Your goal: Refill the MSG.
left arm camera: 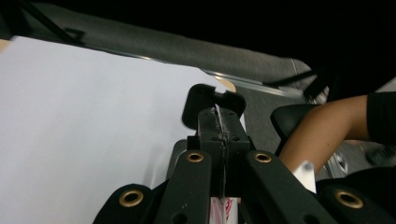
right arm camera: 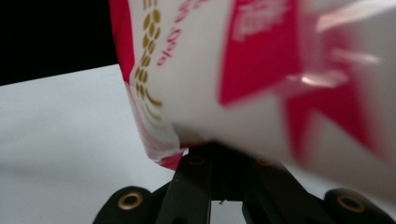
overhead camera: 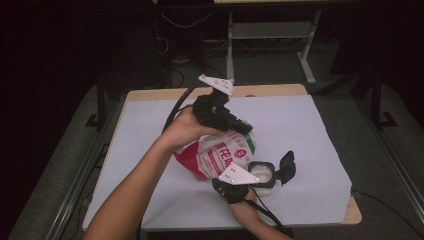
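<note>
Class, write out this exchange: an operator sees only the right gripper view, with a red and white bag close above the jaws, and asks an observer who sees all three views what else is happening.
Operator: Is anything else holding this bag?
Observer: Yes. The left gripper is clamped shut on the upper edge of the bag, which hangs tilted between the two grippers.
Operator: What is on the table near the bag?
Observer: A white container stands just to the right of the bag in the high view, with its black lid swung open.
</note>
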Demonstrator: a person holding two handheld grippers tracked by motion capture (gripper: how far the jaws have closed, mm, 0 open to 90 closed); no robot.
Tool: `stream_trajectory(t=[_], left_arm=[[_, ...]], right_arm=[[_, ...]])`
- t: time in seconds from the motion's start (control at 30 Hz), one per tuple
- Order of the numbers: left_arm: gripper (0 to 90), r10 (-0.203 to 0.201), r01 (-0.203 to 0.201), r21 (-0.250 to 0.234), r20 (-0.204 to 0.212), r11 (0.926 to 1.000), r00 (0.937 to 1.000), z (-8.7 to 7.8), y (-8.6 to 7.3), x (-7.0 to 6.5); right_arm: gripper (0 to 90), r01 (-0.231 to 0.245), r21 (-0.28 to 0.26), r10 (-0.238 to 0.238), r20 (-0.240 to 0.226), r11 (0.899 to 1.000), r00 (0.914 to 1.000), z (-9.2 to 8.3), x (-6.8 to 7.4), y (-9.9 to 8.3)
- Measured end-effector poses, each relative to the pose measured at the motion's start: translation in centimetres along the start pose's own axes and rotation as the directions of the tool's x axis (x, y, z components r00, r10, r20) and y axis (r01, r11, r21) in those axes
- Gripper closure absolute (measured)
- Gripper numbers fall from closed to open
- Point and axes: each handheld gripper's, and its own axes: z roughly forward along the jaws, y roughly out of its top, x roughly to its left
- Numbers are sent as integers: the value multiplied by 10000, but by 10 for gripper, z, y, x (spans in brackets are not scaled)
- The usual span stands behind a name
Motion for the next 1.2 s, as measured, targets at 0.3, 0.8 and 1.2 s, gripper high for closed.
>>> stream_trajectory(t=[0.3, 0.8, 1.2], left_arm=[[899, -439, 339, -1220, -804, 9920, 9958, -47, -41, 16], [896, -944, 327, -2575, -2311, 9657, 9683, -74, -85, 52], [894, -883, 161, -3104, -2199, 9505, 9715, -99, -123, 18]], right_arm=[[899, -157, 165, 157, -37, 9997, 9999, 3, -2, 1], [899, -145, 415, 152, -161, 9990, 9998, 2, -4, 2], [898, -151, 609, 172, -354, 9980, 9992, 5, -2, 2]])
